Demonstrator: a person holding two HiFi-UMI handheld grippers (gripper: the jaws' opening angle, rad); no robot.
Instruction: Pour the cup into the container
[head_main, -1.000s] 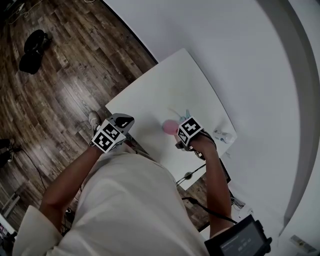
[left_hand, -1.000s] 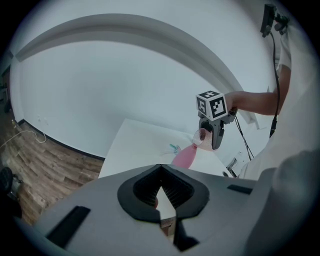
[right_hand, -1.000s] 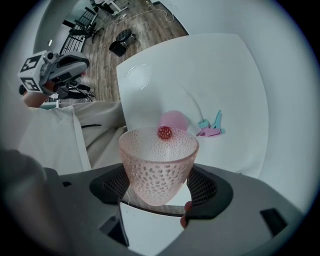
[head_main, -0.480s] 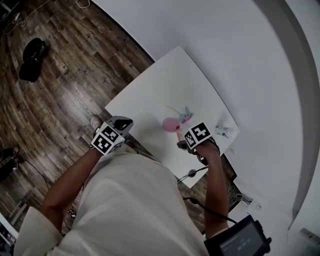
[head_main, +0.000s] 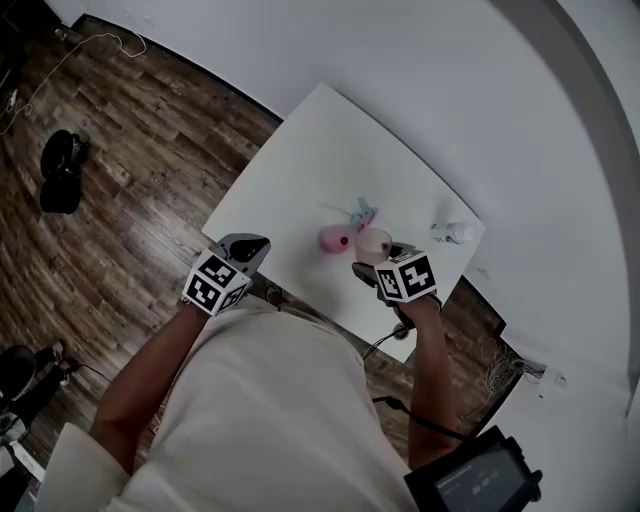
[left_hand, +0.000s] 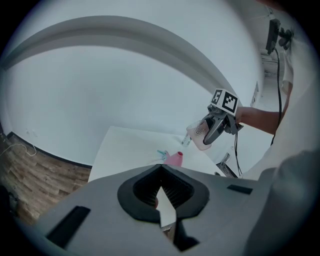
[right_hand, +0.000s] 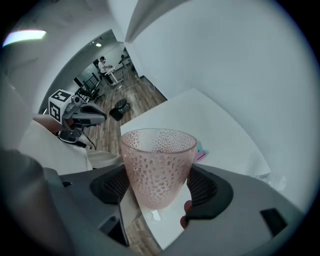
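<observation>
A clear, dimpled pinkish cup (right_hand: 157, 165) stands upright between the jaws of my right gripper (right_hand: 157, 197), which is shut on it above the table. I see nothing inside the cup. In the head view the cup (head_main: 373, 245) hangs just right of the pink container (head_main: 333, 238), apart from it, with the right gripper (head_main: 380, 260) behind it. From the left gripper view, the cup (left_hand: 200, 136) is above and right of the container (left_hand: 174, 159). My left gripper (head_main: 248, 248) is shut and holds nothing, off the table's near-left edge (left_hand: 162, 200).
The white table (head_main: 300, 170) stands against a white wall, with wooden floor to its left. A small clear bottle (head_main: 450, 232) lies near the table's right corner. A teal and pink item (head_main: 360, 213) lies just behind the container. A cable hangs off the near edge.
The right gripper has risen and swung the cup back from a tilt over the pink container to upright, now clear to its right. The left gripper has lifted slightly.
</observation>
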